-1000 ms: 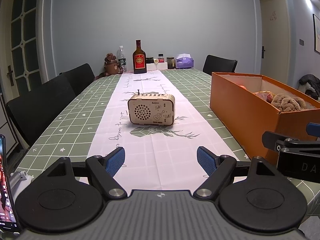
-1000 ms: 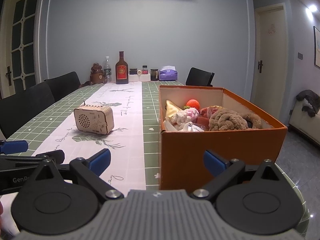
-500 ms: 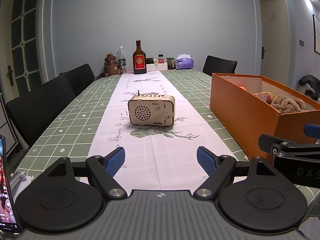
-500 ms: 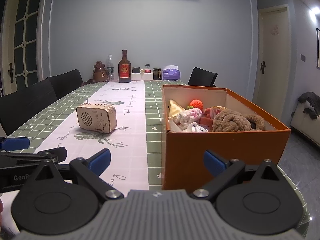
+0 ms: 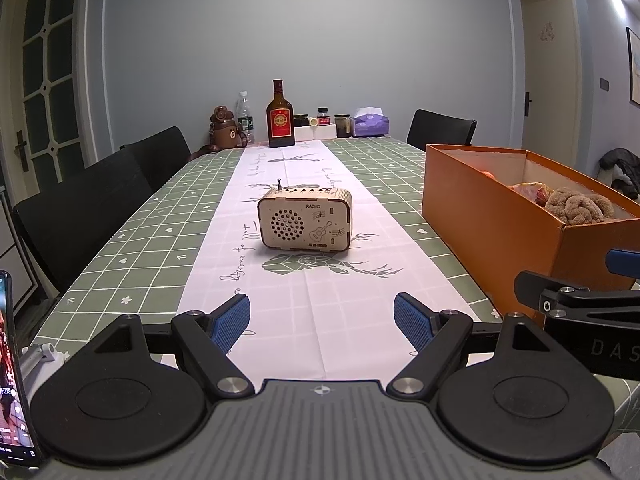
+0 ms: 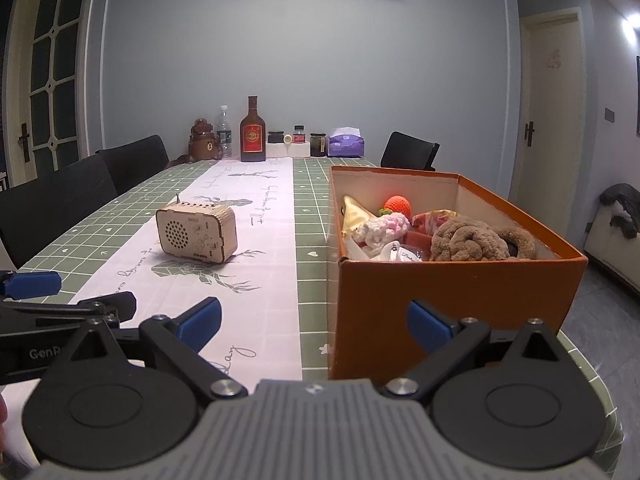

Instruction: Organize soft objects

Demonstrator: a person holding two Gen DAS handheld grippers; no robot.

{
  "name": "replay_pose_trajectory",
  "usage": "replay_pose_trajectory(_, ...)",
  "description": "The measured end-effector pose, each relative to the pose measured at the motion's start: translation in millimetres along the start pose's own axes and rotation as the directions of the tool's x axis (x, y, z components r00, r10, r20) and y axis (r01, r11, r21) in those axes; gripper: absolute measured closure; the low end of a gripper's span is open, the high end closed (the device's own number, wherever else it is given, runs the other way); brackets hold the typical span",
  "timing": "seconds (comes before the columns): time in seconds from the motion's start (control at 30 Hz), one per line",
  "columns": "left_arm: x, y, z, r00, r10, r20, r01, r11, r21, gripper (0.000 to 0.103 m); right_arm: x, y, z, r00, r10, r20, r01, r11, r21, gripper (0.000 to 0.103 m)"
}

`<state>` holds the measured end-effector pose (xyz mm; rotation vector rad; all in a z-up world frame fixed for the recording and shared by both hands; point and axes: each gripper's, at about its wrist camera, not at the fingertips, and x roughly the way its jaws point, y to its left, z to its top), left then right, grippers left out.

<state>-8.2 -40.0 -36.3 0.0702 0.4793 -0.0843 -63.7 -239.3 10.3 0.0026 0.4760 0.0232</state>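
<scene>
Phone (left edge) cut off; screen unreadable

"RADIO" on the wooden radio, "DAS" – right gripper body, "GenR" – left gripper body

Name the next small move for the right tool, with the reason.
Probably lift the right tool forward over the orange box rim toward the brown plush: the jaws stand open and empty, low before the box's near wall.

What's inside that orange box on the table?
The orange box holds soft things: a brown plush, an orange knitted ball, a pink-and-white knit piece and a yellowish cloth. Whatever lies beneath them, and the bottom, is covered.
</scene>
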Motion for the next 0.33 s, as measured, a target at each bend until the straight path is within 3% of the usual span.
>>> replay_pose_trajectory(0.33,-1.5,2.3,0.2,1.0,0.0,-0.002,0.0,1.0,-0.009,0.007,0.6,2.3,-0.4,1.0,0.004,-0.004,-0.004,1.0,-0.003,0.006)
